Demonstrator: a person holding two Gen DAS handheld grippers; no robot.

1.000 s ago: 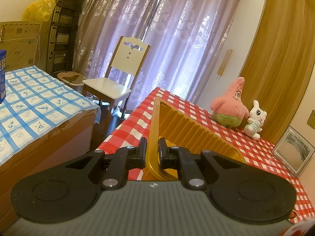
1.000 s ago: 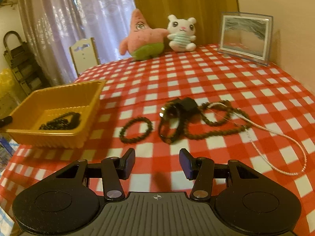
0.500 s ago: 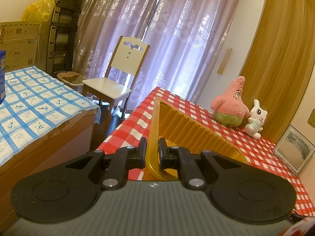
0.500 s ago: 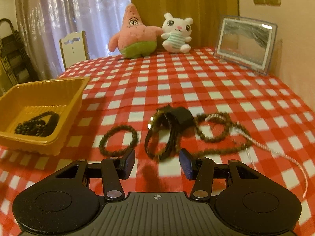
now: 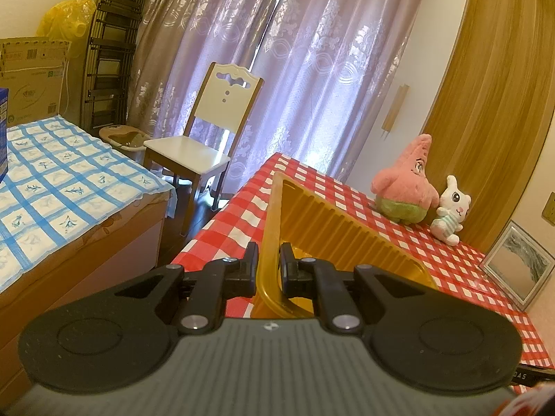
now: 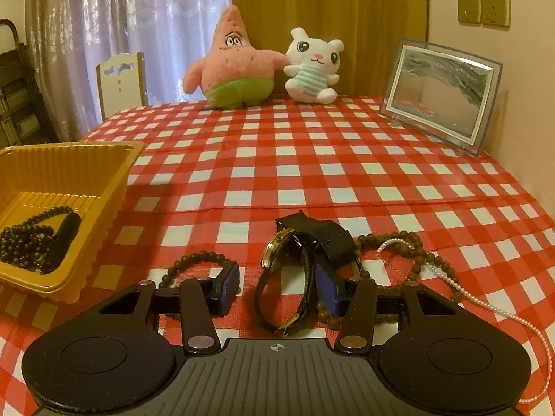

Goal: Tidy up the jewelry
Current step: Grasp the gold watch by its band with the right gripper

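My left gripper [image 5: 269,263] is shut on the near rim of the gold plastic tray [image 5: 333,228], which also shows at the left in the right wrist view [image 6: 114,187] with dark beads [image 6: 31,239] inside. My right gripper [image 6: 277,286] is open and low over the table. A black watch with a gold case [image 6: 288,270] stands between its fingers. A small brown bead bracelet [image 6: 194,267] lies by the left finger. A long brown bead string [image 6: 412,260] and a thin pearl chain [image 6: 485,305] lie to the right.
The table has a red and white checked cloth [image 6: 312,159]. A pink star plush [image 6: 236,66], a white bunny plush [image 6: 312,69] and a framed picture [image 6: 440,93] stand at the back. A chair [image 5: 208,138] and a bed [image 5: 62,187] are left of the table.
My right gripper has moved forward and down, so the watch now sits between its open fingers. My left gripper has kept its hold on the tray rim.
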